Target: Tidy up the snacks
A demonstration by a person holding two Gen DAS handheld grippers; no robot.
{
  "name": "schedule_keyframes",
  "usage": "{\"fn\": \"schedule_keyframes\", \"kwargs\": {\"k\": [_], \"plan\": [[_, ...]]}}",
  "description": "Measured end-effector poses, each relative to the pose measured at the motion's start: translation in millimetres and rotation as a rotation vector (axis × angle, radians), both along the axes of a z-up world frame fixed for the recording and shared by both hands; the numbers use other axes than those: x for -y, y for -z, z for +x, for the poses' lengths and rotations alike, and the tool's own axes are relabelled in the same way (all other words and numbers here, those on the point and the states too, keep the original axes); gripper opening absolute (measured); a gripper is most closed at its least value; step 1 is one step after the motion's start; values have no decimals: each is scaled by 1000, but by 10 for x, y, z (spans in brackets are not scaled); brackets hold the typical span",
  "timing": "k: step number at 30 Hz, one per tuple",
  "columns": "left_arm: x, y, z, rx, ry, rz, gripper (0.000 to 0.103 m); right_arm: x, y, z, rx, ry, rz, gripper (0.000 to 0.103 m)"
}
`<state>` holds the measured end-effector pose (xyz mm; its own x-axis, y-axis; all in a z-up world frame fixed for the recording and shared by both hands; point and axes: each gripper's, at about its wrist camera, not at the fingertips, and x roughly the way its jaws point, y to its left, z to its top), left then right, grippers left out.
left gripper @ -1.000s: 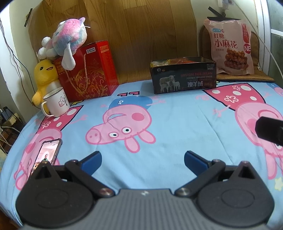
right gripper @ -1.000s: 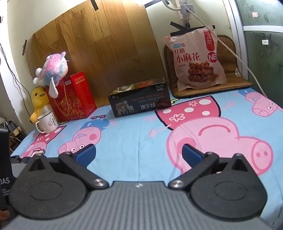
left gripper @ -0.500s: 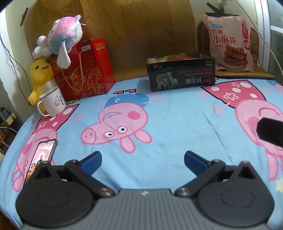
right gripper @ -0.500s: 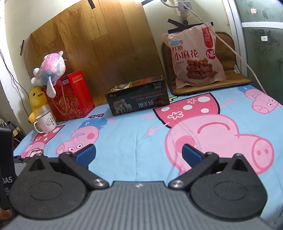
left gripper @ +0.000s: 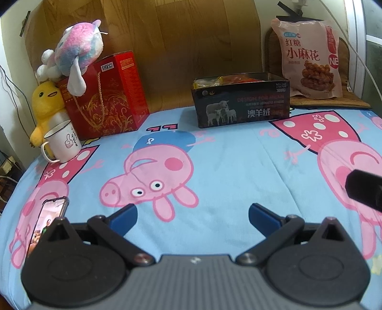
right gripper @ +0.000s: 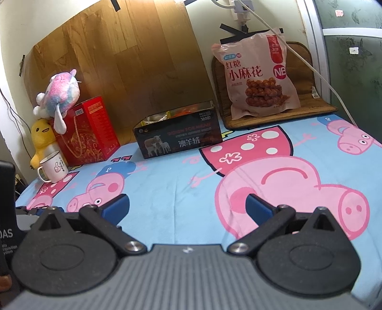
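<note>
Snack box (left gripper: 241, 105) at bedsheet's (left gripper: 226, 162) far edge; both claws (left gripper: 193, 215) (right gripper: 187, 206) released over bare sheet.

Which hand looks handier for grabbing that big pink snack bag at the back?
Probably the right. The pink snack bag sits far right of the left tool, closer ahead of the right tool. Both are open and empty.

A blue cartoon-pig bedsheet (left gripper: 238, 155) covers the whole near surface. At twelve o'clock a wood-grain board (right gripper: 124, 64) leans against the pale wall (right gripper: 59, 14), taped at its edges. At one o'clock a white cable (right gripper: 305, 64) drops from a wall plug. At three o'clock stands a frosted green window (right gripper: 353, 71).
</note>
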<state>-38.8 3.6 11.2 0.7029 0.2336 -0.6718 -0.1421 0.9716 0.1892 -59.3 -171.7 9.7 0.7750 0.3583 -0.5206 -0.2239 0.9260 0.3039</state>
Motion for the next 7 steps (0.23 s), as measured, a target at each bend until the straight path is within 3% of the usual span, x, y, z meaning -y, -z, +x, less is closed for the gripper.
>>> {"fn": "schedule_keyframes", "kwargs": {"k": [7], "plan": [[28,-2,155,-2,39,-16,103,-18,13,77,8,10,-20,103]]}}
